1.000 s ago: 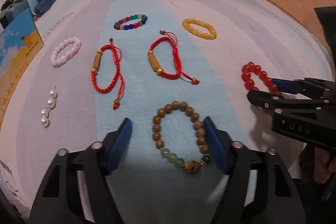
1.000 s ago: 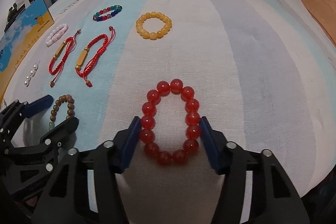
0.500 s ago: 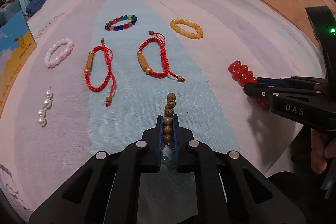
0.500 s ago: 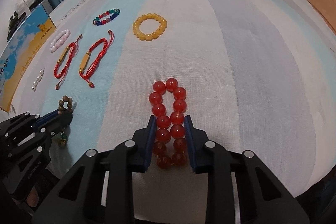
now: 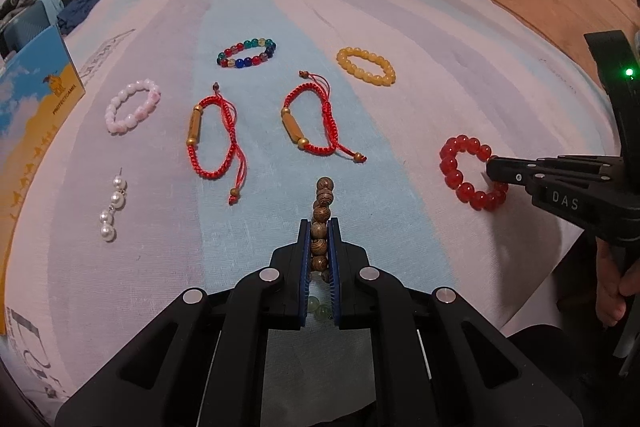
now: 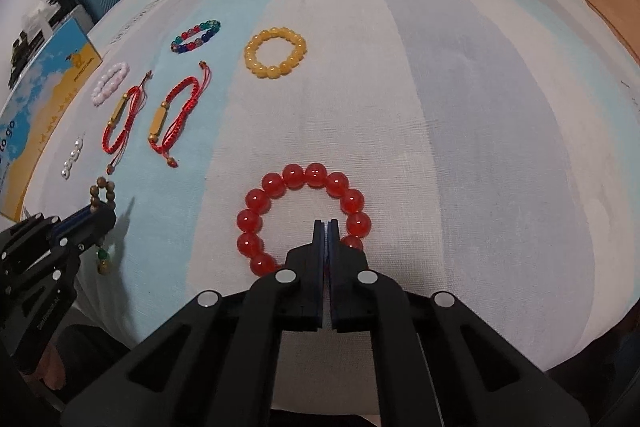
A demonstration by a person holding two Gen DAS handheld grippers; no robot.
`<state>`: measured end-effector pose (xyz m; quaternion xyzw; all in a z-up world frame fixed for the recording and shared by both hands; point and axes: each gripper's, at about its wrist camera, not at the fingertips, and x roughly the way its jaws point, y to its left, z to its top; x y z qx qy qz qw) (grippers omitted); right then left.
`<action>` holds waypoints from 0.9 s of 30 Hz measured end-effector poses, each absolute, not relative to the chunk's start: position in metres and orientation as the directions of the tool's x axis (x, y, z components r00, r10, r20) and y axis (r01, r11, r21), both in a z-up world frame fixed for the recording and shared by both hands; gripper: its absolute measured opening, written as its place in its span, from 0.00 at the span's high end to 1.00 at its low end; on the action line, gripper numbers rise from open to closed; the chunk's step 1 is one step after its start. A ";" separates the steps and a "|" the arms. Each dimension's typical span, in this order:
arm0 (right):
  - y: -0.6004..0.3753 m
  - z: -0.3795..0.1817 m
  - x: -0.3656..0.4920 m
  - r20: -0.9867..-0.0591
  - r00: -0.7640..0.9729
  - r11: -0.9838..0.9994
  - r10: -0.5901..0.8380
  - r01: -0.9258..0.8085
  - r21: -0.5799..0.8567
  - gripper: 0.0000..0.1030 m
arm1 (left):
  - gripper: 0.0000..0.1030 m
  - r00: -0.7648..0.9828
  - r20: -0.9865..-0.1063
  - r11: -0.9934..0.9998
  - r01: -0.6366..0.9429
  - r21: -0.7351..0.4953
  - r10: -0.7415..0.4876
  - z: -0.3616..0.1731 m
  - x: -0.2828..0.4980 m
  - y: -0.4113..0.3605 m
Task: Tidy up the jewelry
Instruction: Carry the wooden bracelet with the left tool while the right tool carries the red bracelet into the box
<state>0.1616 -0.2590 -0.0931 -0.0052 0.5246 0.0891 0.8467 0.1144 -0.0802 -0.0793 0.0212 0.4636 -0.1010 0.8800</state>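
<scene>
My left gripper [image 5: 320, 227] is shut on the brown wooden bead bracelet [image 5: 322, 205], squeezed flat between the pads and lifted off the striped cloth; its green beads hang below [image 6: 103, 255]. My right gripper [image 6: 325, 223] is shut, its tips inside the ring of the red bead bracelet [image 6: 296, 175], which lies open and round on the cloth; its near beads are hidden under the fingers, so I cannot tell whether they are pinched. The red bracelet also shows in the left wrist view [image 5: 456, 167].
On the cloth lie a yellow bead bracelet [image 5: 366, 65], a multicoloured bead bracelet [image 5: 246, 53], two red cord bracelets [image 5: 214, 139] [image 5: 310, 123], a pink bead bracelet [image 5: 132, 105] and a pearl earring [image 5: 112, 207]. A blue and yellow box [image 5: 28, 99] stands at the left.
Both grippers closed from open. The left one pinched the wooden bracelet flat and raised it. The red bracelet was squeezed narrow, then sprang back round as the right jaws shut fully.
</scene>
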 end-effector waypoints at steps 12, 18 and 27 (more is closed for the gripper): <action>-0.267 -0.091 0.173 -0.876 0.475 0.993 0.087 -0.114 0.037 0.61 | 0.93 0.540 -0.825 0.977 0.204 -0.063 -0.167 -0.088 0.118 -0.081; -0.272 -0.105 0.176 -0.890 0.445 0.991 0.096 -0.125 0.044 0.78 | 0.93 0.539 -0.825 0.976 0.208 -0.067 -0.171 -0.088 0.120 -0.082; -0.273 -0.092 0.168 -0.869 0.481 0.989 0.116 -0.141 0.054 0.88 | 0.93 0.544 -0.821 0.975 0.213 -0.064 -0.173 -0.084 0.118 -0.084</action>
